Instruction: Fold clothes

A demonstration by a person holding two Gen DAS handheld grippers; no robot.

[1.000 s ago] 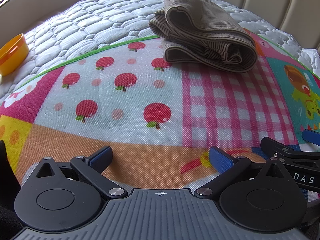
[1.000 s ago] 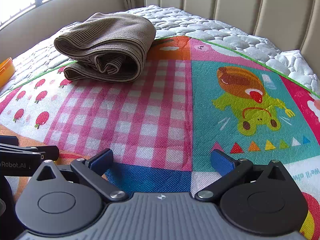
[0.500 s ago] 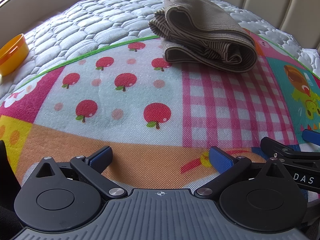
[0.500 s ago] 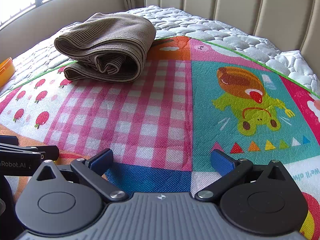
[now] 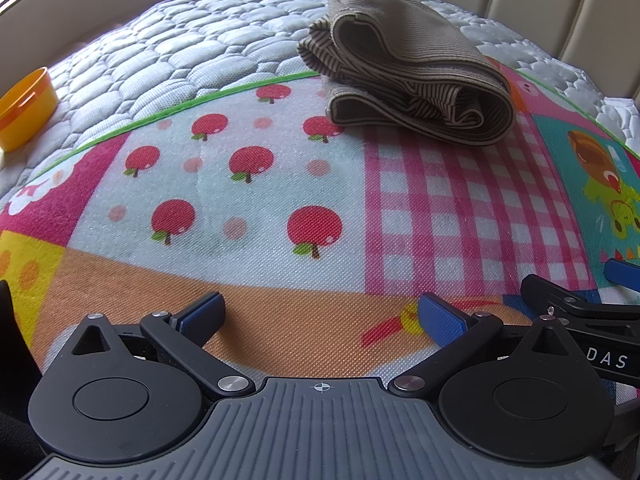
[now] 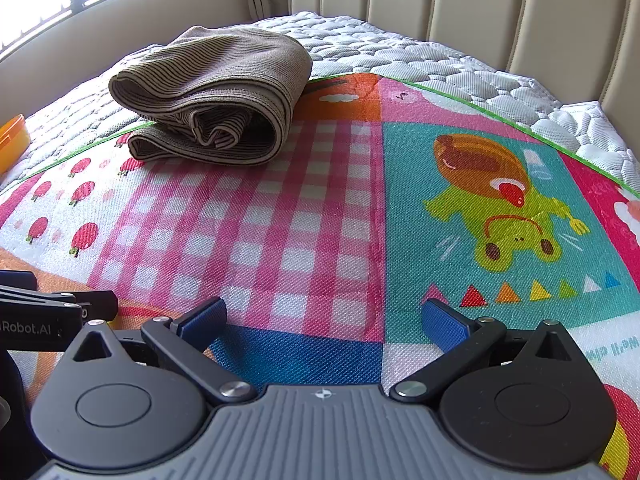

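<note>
Both tongs, left (image 5: pixel 320 316) and right (image 6: pixel 324 316), gape wide and hold nothing, low over the mat (image 5: pixel 280 328). Well ahead lies the garment (image 5: pixel 404 68), already folded. Folding looks finished; next, probably only tidying or withdrawing.

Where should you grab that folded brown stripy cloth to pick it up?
Probably by the rounded fold of the brown cloth, coming in from the checkered side. There the layers wrap together into one thick roll, so one pinch should catch them all. The opposite end shows loose, separate edges that might fall open. Both tools, left and right, are open.
</note>
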